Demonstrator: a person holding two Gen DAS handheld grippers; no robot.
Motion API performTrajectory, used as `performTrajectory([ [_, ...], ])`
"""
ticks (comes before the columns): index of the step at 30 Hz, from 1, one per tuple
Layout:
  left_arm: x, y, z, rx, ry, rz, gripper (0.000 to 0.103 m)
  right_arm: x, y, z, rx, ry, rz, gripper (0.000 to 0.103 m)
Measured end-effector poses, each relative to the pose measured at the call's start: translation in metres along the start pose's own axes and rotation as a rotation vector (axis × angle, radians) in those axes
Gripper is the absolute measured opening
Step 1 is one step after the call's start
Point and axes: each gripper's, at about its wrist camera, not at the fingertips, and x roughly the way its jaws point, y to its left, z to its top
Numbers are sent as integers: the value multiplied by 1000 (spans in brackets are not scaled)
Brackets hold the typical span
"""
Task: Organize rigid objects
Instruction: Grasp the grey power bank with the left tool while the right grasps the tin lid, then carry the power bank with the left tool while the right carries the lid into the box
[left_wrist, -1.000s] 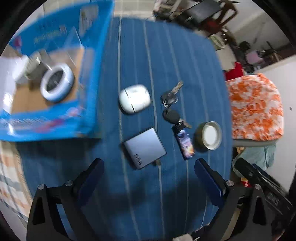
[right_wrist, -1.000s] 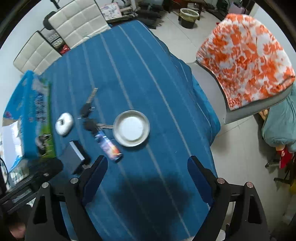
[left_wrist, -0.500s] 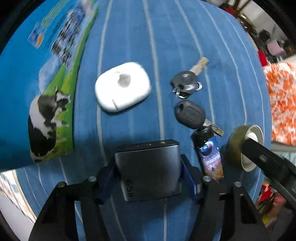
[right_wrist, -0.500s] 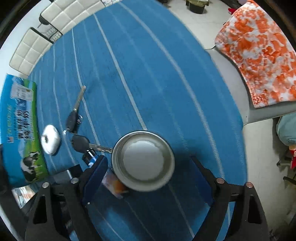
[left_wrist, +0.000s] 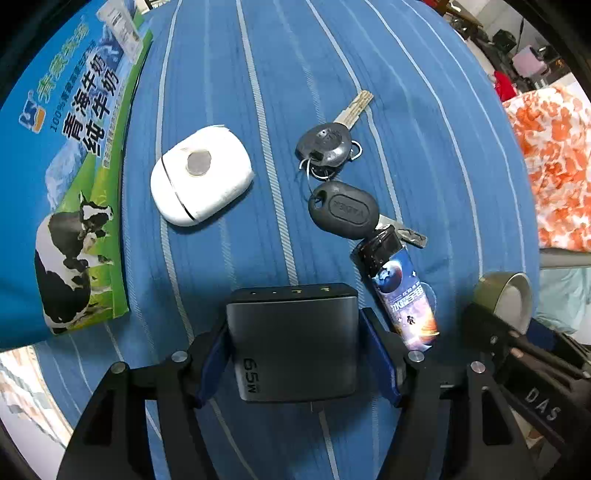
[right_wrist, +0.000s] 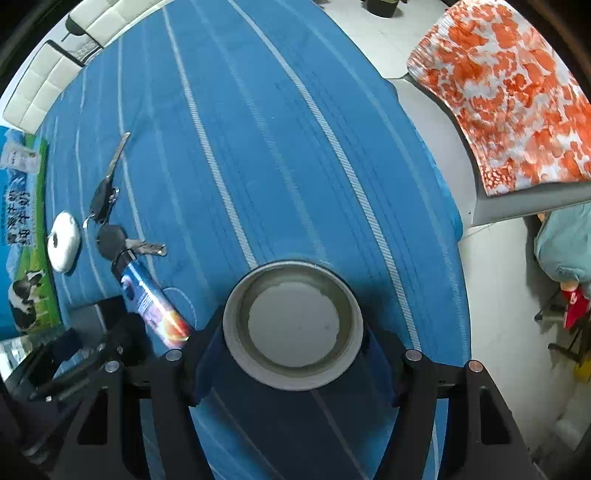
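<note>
My left gripper (left_wrist: 295, 350) is shut on a grey 65W charger block (left_wrist: 295, 343) lying on the blue striped tablecloth. Beyond it lie a white earbud case (left_wrist: 201, 184), a bunch of keys with black fobs (left_wrist: 338, 184) and a small tube with a space print (left_wrist: 400, 291). My right gripper (right_wrist: 291, 347) has both fingers against the sides of a tape roll (right_wrist: 291, 325) on the cloth. The roll also shows at the right in the left wrist view (left_wrist: 506, 299).
A blue milk carton box (left_wrist: 66, 166) stands at the left edge of the table. A chair with an orange-and-white cover (right_wrist: 509, 96) stands off the table's right side. The table's right edge (right_wrist: 454, 221) drops to a pale floor.
Both grippers have come down from above the table. The left one has closed on the charger and the right one has closed around the tape roll.
</note>
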Motion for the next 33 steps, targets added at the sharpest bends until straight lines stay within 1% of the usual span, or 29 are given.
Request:
performTrajectory([
  [1, 1, -7, 1, -1, -4, 10, 63, 1, 1, 1, -4, -7, -14, 70],
  [2, 0, -8, 0, -5, -12, 20, 58, 1, 4, -1, -7, -20, -36, 69],
  [3, 0, -10, -1, -8, -17, 22, 56, 1, 6, -1, -11, -32, -54, 69],
  [6, -3, -16, -5, -6, -20, 18, 56, -1, 14, -3, -42, -36, -82, 68],
  [10, -10, -8, -14, 7, -32, 16, 56, -5, 11, -7, -62, -24, -71, 68],
  [15, -34, -8, -25, 28, -73, 2, 56, -22, -1, -16, -48, -61, -51, 67],
  [20, -68, -5, -28, 39, -140, -32, 56, -61, 3, -22, -67, -125, -26, 67],
  [24, -97, 8, -28, 39, -198, -68, 56, -100, 16, -26, -98, -192, -3, 67],
  [28, -132, 30, -29, 34, -260, -111, 56, -149, 40, -31, -132, -272, 27, 67],
  [33, -175, 62, -25, 28, -345, -132, 56, -196, 81, -41, -184, -343, 62, 67],
])
